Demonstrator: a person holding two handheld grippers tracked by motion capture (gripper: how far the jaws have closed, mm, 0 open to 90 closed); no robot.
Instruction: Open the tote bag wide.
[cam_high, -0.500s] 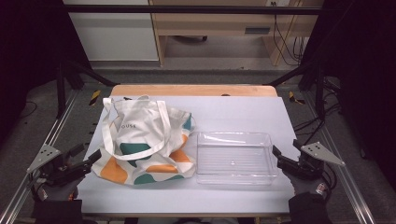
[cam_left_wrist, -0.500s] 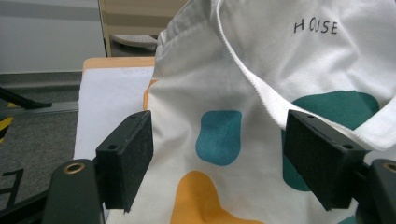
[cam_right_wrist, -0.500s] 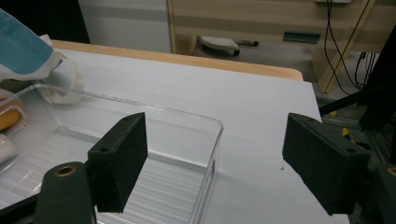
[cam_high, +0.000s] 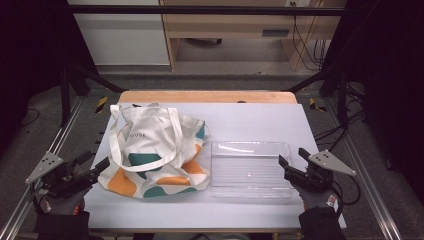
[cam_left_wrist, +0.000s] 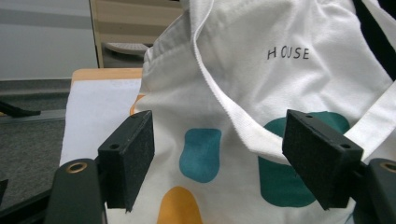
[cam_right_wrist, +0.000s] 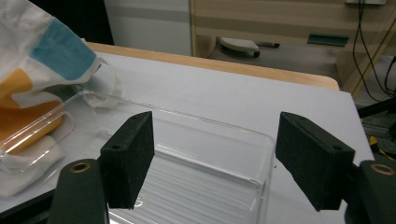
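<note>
You held your left gripper (cam_high: 92, 167) spread wide at the near-left corner of the canvas tote bag (cam_high: 157, 150), lined up to pinch its cloth; your right gripper (cam_high: 292, 167), jaws also apart and empty, faced the clear plastic tray (cam_high: 250, 169) just beside the bag, ready to steady it.

One tote bag (cam_high: 159, 150), one clear plastic tray (cam_high: 250, 170), one table (cam_high: 250, 117), two claws: left claw (cam_high: 96, 167), right claw (cam_high: 292, 161).

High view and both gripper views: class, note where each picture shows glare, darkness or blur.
High view: dark corners, bright table, faint glare on the clear tray. Left gripper view: tote bag sharp, evenly lit. Right gripper view: tray rim glints, background slightly soft.
</note>
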